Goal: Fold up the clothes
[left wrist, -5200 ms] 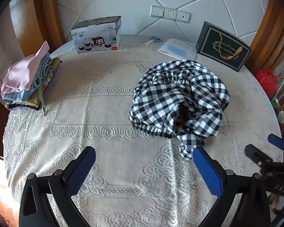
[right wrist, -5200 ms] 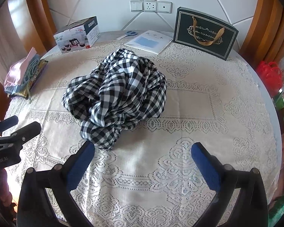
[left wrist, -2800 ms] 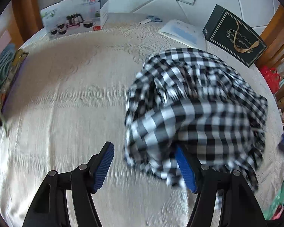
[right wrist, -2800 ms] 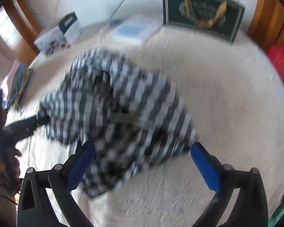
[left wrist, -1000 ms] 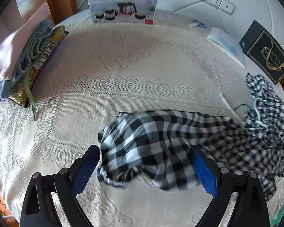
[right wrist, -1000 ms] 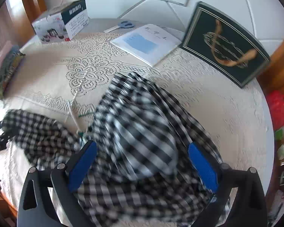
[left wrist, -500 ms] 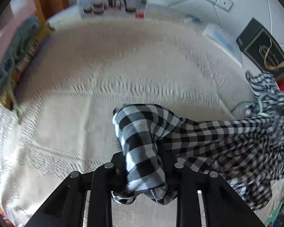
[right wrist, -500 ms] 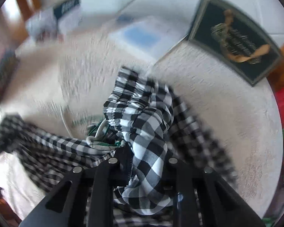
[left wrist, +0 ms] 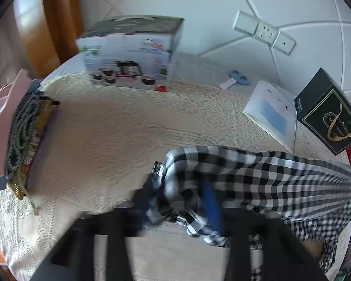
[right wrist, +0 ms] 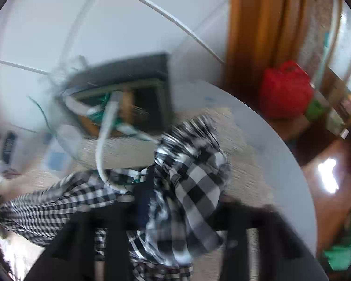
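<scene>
we are holding the left gripper (left wrist: 182, 201) with its jaws pressed in on a bunched end of the black-and-white checked garment (left wrist: 257, 178); a blue pad (left wrist: 210, 203) is showing through the folds, though the frame is blurring here. the cloth is stretching taut to the right, above the cream lace tablecloth (left wrist: 110, 140) of the round table. going left to right across that view: a stack of folded cloths (left wrist: 16, 128) is lying at the left edge, a printed cardboard box (left wrist: 128, 56) with a tea set pictured on it is standing at the back, blue-handled scissors (left wrist: 237, 79) are lying flat, a white booklet (left wrist: 272, 117) is lying next to a dark gift bag (left wrist: 330, 117) with gold lettering.

we are holding the right gripper (right wrist: 175, 201) pinching the other bunched end of the garment (right wrist: 199, 182). a white cord (right wrist: 105, 135) is looping out of the cloth just left of the jaws. the picture is heavily smeared. a red bag (right wrist: 285, 93) is sitting beyond the table edge, by the wood frame.
</scene>
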